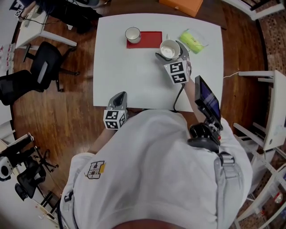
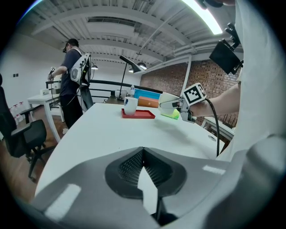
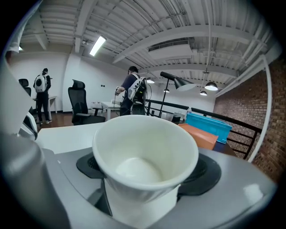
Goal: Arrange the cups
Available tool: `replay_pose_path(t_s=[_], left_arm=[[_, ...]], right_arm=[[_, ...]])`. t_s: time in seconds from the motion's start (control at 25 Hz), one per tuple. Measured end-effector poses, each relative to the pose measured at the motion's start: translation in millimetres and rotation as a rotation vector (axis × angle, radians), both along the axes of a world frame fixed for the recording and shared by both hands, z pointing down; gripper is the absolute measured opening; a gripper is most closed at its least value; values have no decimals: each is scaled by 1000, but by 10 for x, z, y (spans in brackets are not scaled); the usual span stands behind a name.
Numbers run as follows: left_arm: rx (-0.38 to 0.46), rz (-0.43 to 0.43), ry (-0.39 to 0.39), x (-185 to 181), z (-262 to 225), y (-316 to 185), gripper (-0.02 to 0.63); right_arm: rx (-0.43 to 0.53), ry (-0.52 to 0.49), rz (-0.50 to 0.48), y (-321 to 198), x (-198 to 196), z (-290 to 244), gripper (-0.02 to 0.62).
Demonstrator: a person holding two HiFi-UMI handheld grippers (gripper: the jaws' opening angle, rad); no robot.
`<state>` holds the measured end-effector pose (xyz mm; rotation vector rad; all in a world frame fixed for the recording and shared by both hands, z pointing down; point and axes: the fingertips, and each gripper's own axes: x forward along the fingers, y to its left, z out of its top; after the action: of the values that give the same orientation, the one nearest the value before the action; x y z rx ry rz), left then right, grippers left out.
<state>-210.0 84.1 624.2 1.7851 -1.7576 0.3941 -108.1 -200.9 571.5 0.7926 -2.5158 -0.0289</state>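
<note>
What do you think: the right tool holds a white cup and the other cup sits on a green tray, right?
Not quite. The tray is red, not green, as the head view shows. The rest is right: the right tool holds a white cup and the other cup sits on that tray.

White cup [image 1: 132, 34] upright on red tray [image 1: 153, 40], second cup [image 1: 169, 50] in right claw [image 1: 169, 51]

Green pouch [image 1: 193, 40] (orange box [image 1: 181, 6] beyond)

Cup [image 1: 132, 34] on tray's [image 1: 152, 39] left end; second cup [image 1: 169, 49] right of tray (in right tongs [image 1: 171, 53])
</note>
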Motion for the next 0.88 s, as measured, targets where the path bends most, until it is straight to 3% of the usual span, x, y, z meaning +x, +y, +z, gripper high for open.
replay_pose_path(t_s=[0.44, 0.88], left_arm=[[-35, -80, 19, -283, 109, 96, 2], [-70, -161, 8, -257, 47, 358, 2]], right_arm=[[-12, -28, -38, -441, -729, -59, 480], [-42, 21, -52, -559, -795, 273, 480]])
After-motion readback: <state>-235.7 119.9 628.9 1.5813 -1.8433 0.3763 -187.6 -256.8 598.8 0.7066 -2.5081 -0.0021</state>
